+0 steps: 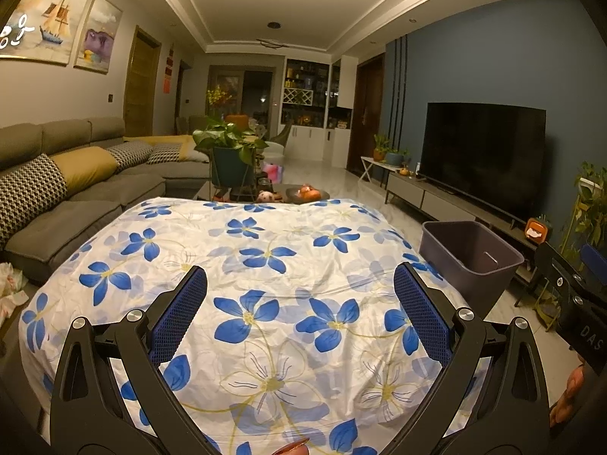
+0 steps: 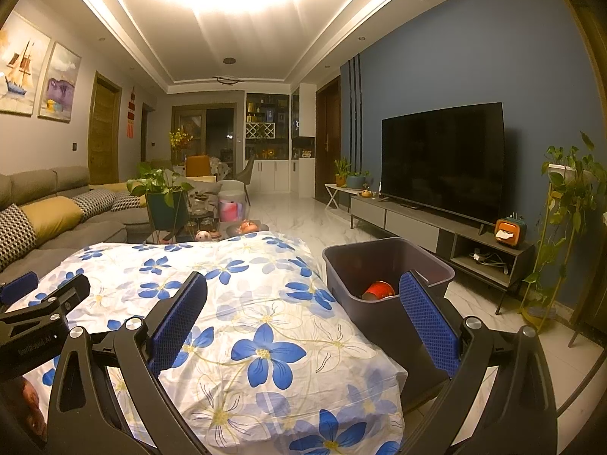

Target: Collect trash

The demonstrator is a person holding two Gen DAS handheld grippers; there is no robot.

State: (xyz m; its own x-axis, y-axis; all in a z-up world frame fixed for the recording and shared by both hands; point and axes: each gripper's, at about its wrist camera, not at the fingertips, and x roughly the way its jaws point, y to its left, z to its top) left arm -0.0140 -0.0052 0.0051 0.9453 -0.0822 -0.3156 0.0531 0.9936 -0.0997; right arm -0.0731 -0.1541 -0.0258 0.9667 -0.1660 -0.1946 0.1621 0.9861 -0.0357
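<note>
White cloth printed with blue flowers was spread beneath both spread-jawed, empty grippers, left and right; a red container was seen inside the grey plastic bin, right.

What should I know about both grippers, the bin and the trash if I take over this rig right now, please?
Left gripper: open, empty, above the floral cloth.
Right gripper: open, empty, near the cloth's right edge.
Bin: on the floor right of the table; a red container lies inside.
Left: crumpled paper sits on the floor by the sofa, seemingly trash. No trash shows on the cloth.
</note>
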